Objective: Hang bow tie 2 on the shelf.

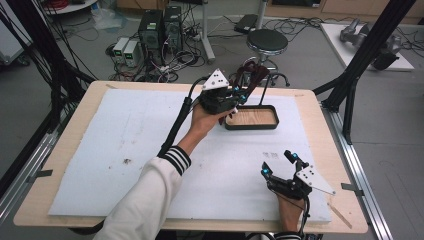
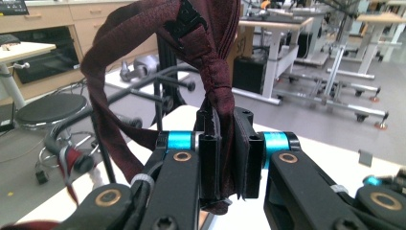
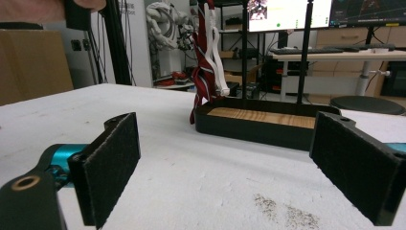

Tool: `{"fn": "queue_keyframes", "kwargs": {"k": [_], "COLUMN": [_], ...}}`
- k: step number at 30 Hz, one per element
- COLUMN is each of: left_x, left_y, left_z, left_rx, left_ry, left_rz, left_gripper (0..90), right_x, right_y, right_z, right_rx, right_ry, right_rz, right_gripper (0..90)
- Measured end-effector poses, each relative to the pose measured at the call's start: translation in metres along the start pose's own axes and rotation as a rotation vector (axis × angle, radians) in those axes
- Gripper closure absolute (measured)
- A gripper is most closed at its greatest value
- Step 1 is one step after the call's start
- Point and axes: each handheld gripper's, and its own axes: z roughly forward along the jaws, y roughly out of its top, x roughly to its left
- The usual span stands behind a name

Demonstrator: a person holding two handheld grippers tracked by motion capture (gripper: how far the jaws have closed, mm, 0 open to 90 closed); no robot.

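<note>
Dark red tie [image 2: 143,52] pinched in closed left claw [image 2: 232,158], top cut off, above black tray [image 1: 251,126] on table [image 1: 75,130], right claw [image 1: 280,165] open, empty.

White foam sheet [image 1: 125,150] on the bench lies bare on its left and centre. Black-rimmed wooden tray [image 1: 251,118] with upright black rack posts [image 1: 262,90] obstructs the far right.
</note>
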Motion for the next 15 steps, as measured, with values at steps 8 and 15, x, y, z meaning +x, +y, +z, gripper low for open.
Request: {"fn": "queue_keyframes", "kwargs": {"k": [8,15], "left_x": [0.005,0.009], "left_y": [-0.008,-0.015], "left_z": [0.006,0.012], "left_rx": [0.022,0.016], "left_ry": [-0.001,0.011], "left_rz": [-0.001,-0.008], "left_gripper": [82.0,81.9], "right_x": [0.000,0.000], "right_y": [0.000,0.000], "right_z": [0.000,0.000], "right_rx": [0.001,-0.002], "right_ry": [0.001,0.001], "right_rz": [0.000,0.001], "right_gripper": [9.3,9.4]}}
